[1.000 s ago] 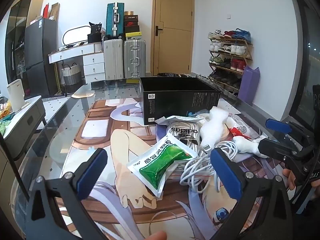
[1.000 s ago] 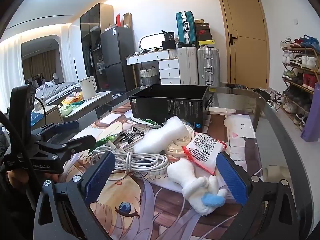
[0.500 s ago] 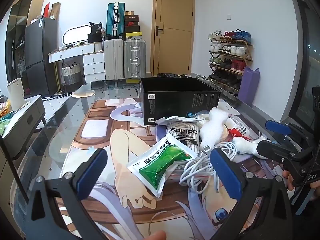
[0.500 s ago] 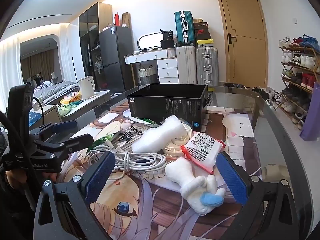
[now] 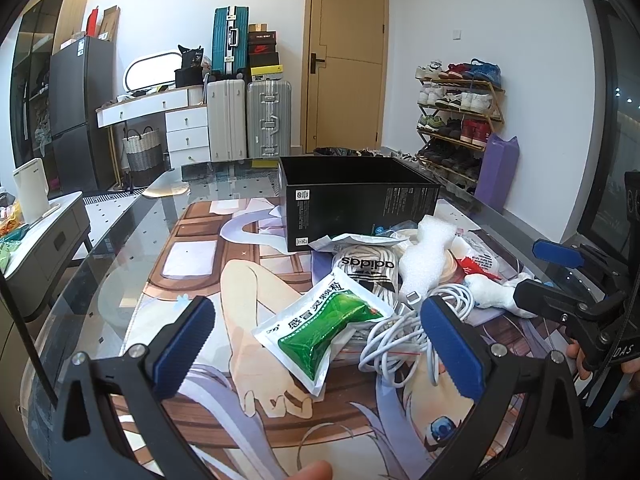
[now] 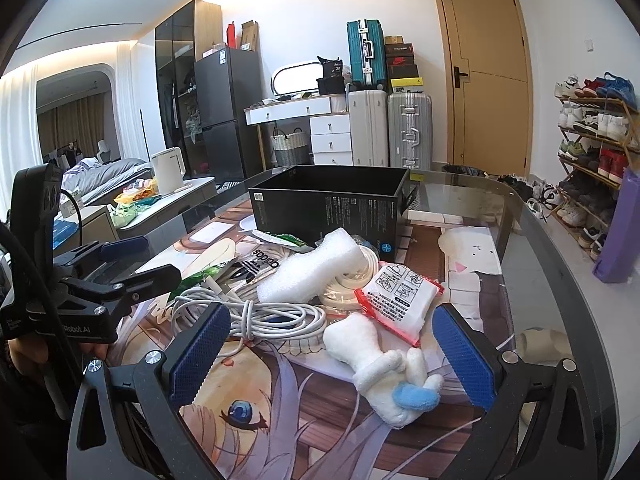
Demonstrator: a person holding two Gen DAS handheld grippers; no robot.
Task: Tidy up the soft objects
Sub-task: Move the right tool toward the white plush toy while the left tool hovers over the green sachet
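A pile of soft things lies on the printed mat in front of an open black box (image 5: 360, 200) (image 6: 328, 204). It holds a green medicine pouch (image 5: 324, 328), a white coiled cable (image 5: 400, 332) (image 6: 256, 316), an Adidas bag (image 5: 368, 268), a white foam piece (image 6: 316, 264), a red-edged white pouch (image 6: 400, 296) and a white plush toy (image 6: 380, 364). My left gripper (image 5: 318, 344) is open, low over the mat, with the green pouch between its fingers' line. My right gripper (image 6: 330, 354) is open just before the plush toy. Each gripper shows in the other's view: the right gripper (image 5: 532, 270) and the left gripper (image 6: 156, 260).
The glass table edge (image 6: 560, 264) curves along the right. Beyond it stand a shoe rack (image 6: 592, 140), suitcases (image 5: 248, 120), a white dresser (image 5: 160, 112) and a door (image 5: 344, 60). A side cabinet with a kettle (image 5: 30, 188) stands to the left.
The right gripper has crept slightly toward the plush toy. The left gripper and the pile have not visibly moved, and nothing was taken hold of.
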